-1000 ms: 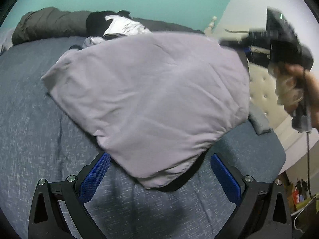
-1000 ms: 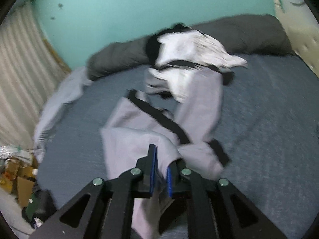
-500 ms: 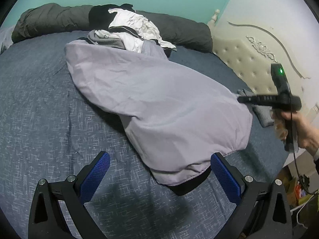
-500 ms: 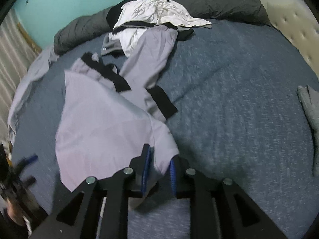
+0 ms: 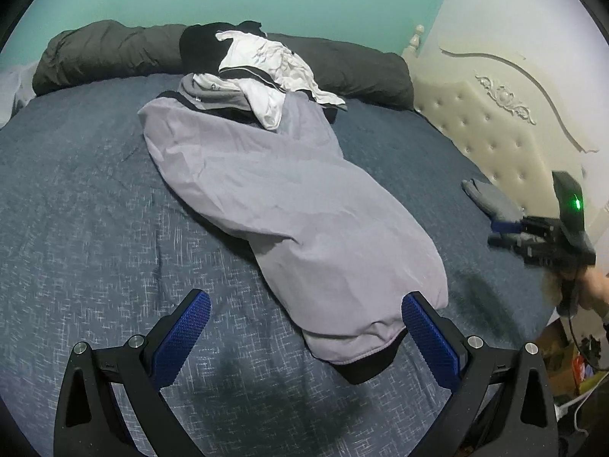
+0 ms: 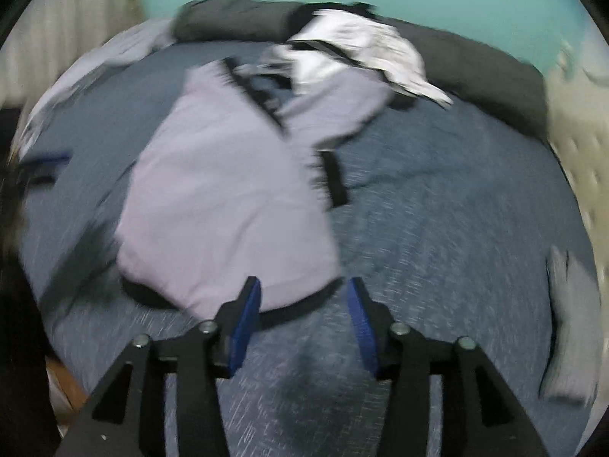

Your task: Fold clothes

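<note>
A lilac garment [image 5: 289, 205] with a black hem lies spread lengthwise on the blue bedspread [image 5: 76, 198]. My left gripper [image 5: 308, 331] is open just above the bed. The garment's near hem lies between its fingers, close to the right pad [image 5: 428, 337], and is not pinched. My right gripper [image 5: 502, 234], held by a hand, hovers off the garment's right side. In the blurred right wrist view, the right gripper [image 6: 304, 320] has its jaws opening. The garment [image 6: 220, 198] rests on the bed just ahead of them, and the pads are free of it.
A pile of white and black clothes [image 5: 262, 64] covers the garment's far end, with a dark rolled duvet [image 5: 106, 53] behind it. A small folded grey item [image 5: 491, 198] lies near the tufted cream headboard [image 5: 495, 125]. Cluttered floor shows past the bed's right edge.
The right gripper swept down and to the right with the garment's corner, laid it flat on the bed, and let go as its jaws parted. The left gripper stayed put.
</note>
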`<state>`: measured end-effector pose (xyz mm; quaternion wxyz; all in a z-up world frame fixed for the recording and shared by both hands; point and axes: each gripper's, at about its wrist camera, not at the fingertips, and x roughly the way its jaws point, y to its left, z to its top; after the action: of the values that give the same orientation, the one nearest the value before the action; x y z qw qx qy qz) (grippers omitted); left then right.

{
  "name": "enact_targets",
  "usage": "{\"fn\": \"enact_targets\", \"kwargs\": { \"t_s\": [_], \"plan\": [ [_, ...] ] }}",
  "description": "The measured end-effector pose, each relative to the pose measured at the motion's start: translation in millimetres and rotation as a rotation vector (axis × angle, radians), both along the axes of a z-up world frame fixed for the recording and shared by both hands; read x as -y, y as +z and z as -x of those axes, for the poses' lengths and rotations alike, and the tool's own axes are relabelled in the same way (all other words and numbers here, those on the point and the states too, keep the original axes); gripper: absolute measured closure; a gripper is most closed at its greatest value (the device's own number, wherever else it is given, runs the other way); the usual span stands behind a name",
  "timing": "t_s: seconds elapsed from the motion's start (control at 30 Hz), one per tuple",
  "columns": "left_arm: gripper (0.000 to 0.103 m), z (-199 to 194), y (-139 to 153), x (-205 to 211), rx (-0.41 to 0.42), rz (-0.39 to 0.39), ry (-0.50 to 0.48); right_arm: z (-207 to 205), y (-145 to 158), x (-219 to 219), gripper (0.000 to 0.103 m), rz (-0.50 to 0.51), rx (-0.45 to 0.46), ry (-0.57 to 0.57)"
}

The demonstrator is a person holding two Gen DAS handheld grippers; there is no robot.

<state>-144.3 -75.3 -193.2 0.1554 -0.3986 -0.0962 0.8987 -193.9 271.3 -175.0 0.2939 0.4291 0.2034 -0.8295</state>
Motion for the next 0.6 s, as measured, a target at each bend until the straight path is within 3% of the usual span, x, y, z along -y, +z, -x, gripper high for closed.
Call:
{"fn": "enact_targets", "kwargs": {
  "t_s": [0.1,0.3,0.53,0.6],
  "plan": [
    [0.000,-2,5,1,-0.009,0.002,0.005,-17,-16,22,0.048,-0.046,0.014,0.094],
    [0.000,-8,9,9,-0.013,0.014,0.024,-33,-54,55,0.046,-0.138,0.044,0.178],
    [0.000,-14,14,22,-0.018,0.027,0.039,-42,-91,91,0.046,-0.295,-0.043,0.255],
    [0.000,-15,14,26,-0.017,0.021,0.041,-40,-98,94,0.057,-0.312,-0.045,0.256]
  ]
}}
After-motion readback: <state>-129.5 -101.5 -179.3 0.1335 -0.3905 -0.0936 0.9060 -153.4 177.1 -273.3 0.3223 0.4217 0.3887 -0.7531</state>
